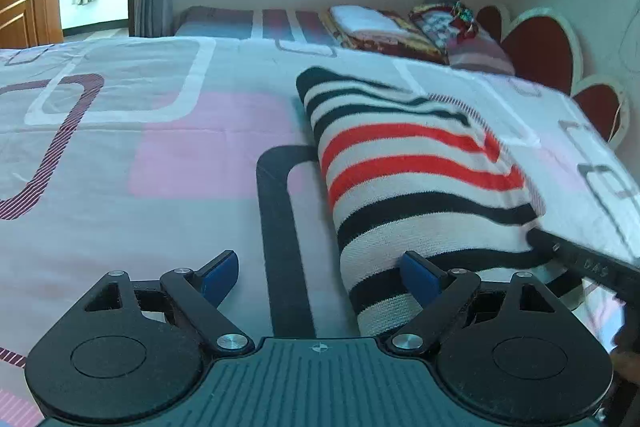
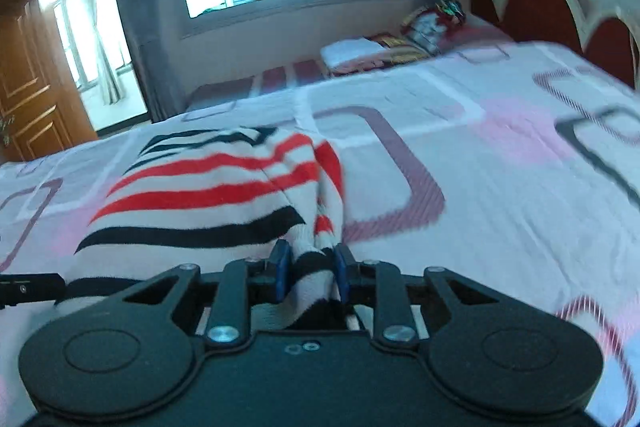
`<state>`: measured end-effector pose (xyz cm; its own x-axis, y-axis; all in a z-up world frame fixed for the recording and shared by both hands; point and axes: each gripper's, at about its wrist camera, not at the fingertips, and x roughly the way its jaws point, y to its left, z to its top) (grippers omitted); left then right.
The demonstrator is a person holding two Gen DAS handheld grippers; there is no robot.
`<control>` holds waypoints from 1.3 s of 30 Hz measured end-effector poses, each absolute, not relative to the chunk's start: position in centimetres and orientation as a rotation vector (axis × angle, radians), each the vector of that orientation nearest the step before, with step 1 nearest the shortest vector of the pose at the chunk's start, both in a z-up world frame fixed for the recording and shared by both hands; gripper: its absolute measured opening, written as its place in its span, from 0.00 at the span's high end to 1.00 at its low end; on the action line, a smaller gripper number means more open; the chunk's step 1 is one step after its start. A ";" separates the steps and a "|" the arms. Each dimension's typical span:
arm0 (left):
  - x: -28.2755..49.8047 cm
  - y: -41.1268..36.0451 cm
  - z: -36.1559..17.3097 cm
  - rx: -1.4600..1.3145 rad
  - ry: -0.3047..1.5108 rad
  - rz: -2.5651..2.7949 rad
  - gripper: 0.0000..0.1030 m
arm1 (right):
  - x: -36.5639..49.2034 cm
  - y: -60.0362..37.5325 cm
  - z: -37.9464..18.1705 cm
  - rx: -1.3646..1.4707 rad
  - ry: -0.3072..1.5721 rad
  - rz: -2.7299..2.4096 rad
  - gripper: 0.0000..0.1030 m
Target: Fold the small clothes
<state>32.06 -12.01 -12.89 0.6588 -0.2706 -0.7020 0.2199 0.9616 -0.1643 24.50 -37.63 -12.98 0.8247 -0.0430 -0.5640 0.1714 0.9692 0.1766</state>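
Note:
A small knit sweater [image 1: 408, 179] with white, black and red stripes lies folded lengthwise on the bed. My left gripper [image 1: 320, 273] is open and empty, low over the sheet at the sweater's near left edge; its right pad [image 1: 420, 273] touches the knit. My right gripper [image 2: 310, 269] is shut on a bunched part of the sweater [image 2: 208, 195] at its near right edge, and the cloth is pinched between the blue pads. The right gripper's black body [image 1: 588, 267] shows at the right in the left wrist view.
The bed sheet [image 1: 160, 147] has pink, grey and white squares. Folded blankets and pillows [image 1: 400, 31] lie at the far end. A red scalloped headboard [image 1: 544, 51] stands on the right. A window, curtains and a wooden door are beyond the bed.

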 end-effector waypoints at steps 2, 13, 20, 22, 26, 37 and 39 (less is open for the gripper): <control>32.1 -12.1 -13.0 -0.049 0.803 -0.271 0.15 | 24.5 -37.7 -13.1 0.230 0.611 -0.102 0.75; 31.5 -12.9 -13.1 -0.009 0.787 -0.288 0.15 | 21.4 -37.6 -10.8 0.265 0.618 -0.095 0.59; 31.4 -13.7 -13.2 -0.001 0.795 -0.300 0.15 | 20.9 -37.8 -12.9 0.283 0.699 -0.105 0.84; 31.2 -14.2 -13.2 0.003 0.796 -0.318 0.15 | 20.4 -37.9 -12.4 0.251 0.682 -0.119 0.86; 30.9 -15.1 -13.2 0.046 0.784 -0.329 0.15 | 21.2 -36.7 -13.4 0.118 0.710 -0.160 0.85; 36.0 -14.0 -9.8 0.012 0.725 -0.256 0.15 | 24.6 -35.0 -8.0 0.085 0.591 -0.047 0.76; 37.5 -14.3 -10.0 0.001 0.735 -0.224 0.15 | 26.9 -34.9 -7.8 0.077 0.598 -0.025 0.76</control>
<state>37.51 -14.34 -10.02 0.7192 -0.2027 -0.6646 0.2033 0.9760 -0.0776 26.94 -34.86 -7.84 0.8262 -0.0016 -0.5634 0.0463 0.9968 0.0651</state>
